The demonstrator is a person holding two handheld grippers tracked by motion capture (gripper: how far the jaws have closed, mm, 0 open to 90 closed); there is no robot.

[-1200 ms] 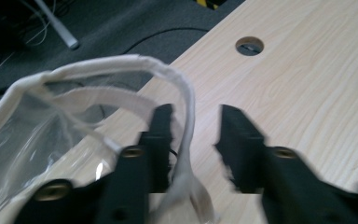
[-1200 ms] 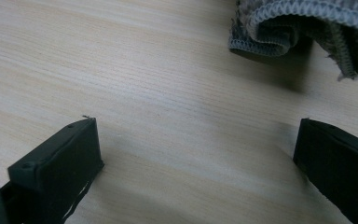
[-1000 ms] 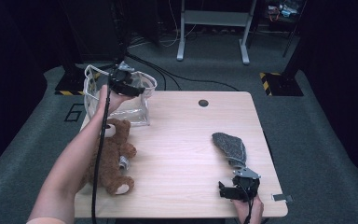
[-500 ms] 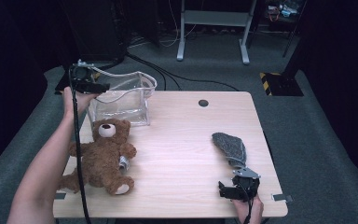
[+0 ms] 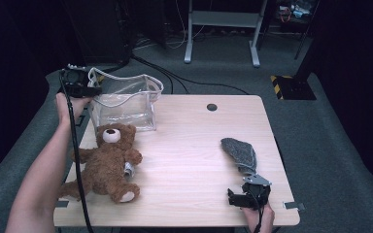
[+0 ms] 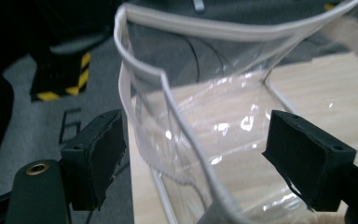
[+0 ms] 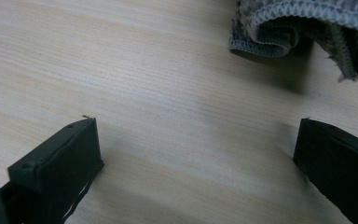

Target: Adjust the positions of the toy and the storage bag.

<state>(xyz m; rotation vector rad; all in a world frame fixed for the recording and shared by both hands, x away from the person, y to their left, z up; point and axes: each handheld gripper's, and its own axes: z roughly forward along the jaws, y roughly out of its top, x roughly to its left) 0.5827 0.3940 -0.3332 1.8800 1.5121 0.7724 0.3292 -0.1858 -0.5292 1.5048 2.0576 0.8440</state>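
High view: a clear plastic bag (image 5: 126, 102) with white piping along its edges stands upright on the far left part of the wooden table (image 5: 189, 141), its mouth facing up and its long axis running across the table from left to right. No brand or label can be read on it. In the left gripper view the bag's white-trimmed rim (image 6: 168, 93) rises between the two black jaws, which stand wide apart with the corner of the bag in the gap; neither jaw presses the plastic. A painted mark like a "6" (image 6: 71, 126) shows on the grey floor beyond the table edge.

The left gripper (image 5: 85, 87) hovers at the bag's left end, off the table's far left corner, with the person's forearm (image 5: 48, 170) stretched forward from the bottom edge and a black cable trailing along it.

Just in front of the bag a brown teddy bear (image 5: 107, 162) lies on its back, head toward the bag, feet toward the person.

On the right side a grey cloth (image 5: 239, 154) lies crumpled. The right gripper (image 5: 238, 198) rests low at the near right edge, just short of the cloth, jaws spread wide over bare wood and gripping nothing.
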